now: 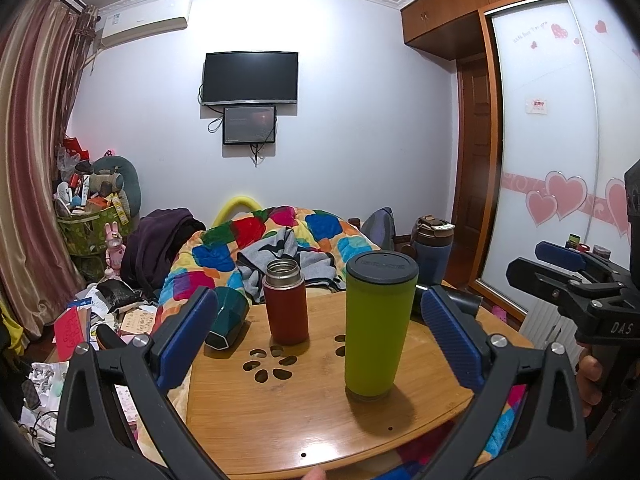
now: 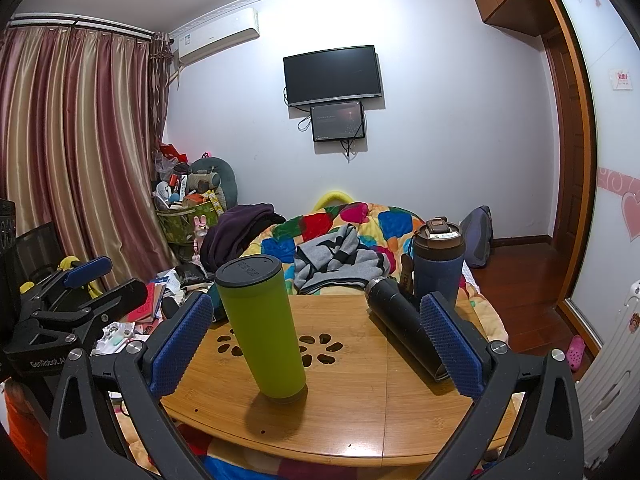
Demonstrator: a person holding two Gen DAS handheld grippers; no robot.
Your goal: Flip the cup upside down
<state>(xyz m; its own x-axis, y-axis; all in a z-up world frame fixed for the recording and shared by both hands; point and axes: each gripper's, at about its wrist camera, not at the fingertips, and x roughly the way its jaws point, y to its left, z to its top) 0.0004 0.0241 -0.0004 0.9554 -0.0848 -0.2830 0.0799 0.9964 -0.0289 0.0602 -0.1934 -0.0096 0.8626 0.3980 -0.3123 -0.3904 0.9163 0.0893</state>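
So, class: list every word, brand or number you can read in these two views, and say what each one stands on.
"DAS": on the right gripper, seen from the left wrist view; cut off at the edge.
"GenRobot.A": on the left gripper, seen from the right wrist view; its end is hidden.
Embossed word on the green cup lid: too faint.
Label on the blue tumbler lid: too small.
Red sticker on the wardrobe door: blurred.

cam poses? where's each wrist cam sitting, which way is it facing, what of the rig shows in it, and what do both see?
Left wrist: rides the left gripper, faces across the wooden table toward the bed; shows its own open fingers, plus the right gripper at right.
Right wrist: rides the right gripper, same heading; own open fingers, left gripper at left.
Shared: green cup standing with its dark end up, table, blue tumbler, wall TV.
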